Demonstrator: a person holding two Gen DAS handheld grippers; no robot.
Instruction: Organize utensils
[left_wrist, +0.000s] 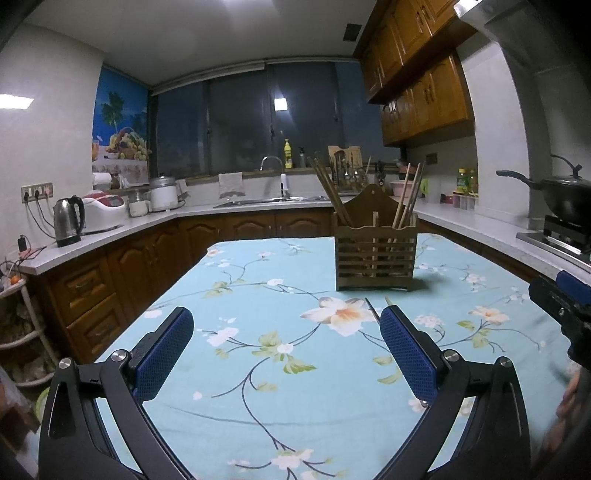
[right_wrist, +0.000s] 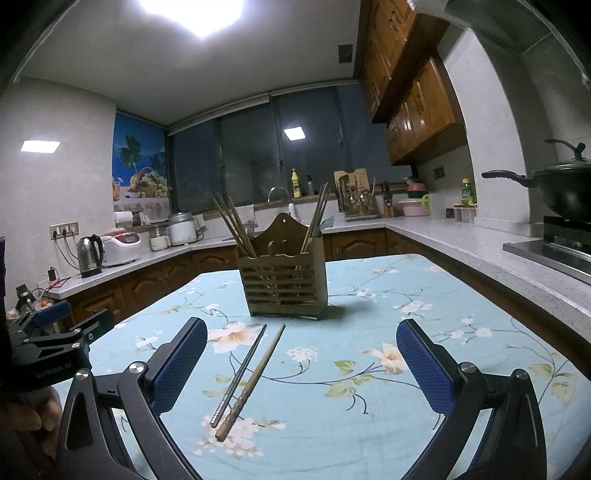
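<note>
A slatted wooden utensil holder (right_wrist: 284, 284) stands on the floral tablecloth with chopsticks leaning out of both its left and right compartments; it also shows in the left wrist view (left_wrist: 375, 258). Two loose chopsticks lie on the cloth in front of it: a dark metal one (right_wrist: 240, 373) and a wooden one (right_wrist: 255, 380), side by side. Their tips peek past my left gripper's right finger (left_wrist: 376, 310). My right gripper (right_wrist: 301, 363) is open and empty, above and just right of the pair. My left gripper (left_wrist: 286, 347) is open and empty over bare cloth.
The table (left_wrist: 258, 424) has a light blue floral cloth. Kitchen counters wrap around it, with a kettle (left_wrist: 68, 221) at left, a sink (left_wrist: 273, 199) behind and a wok on the stove (left_wrist: 565, 195) at right. The right gripper's body (left_wrist: 565, 306) shows at the right edge.
</note>
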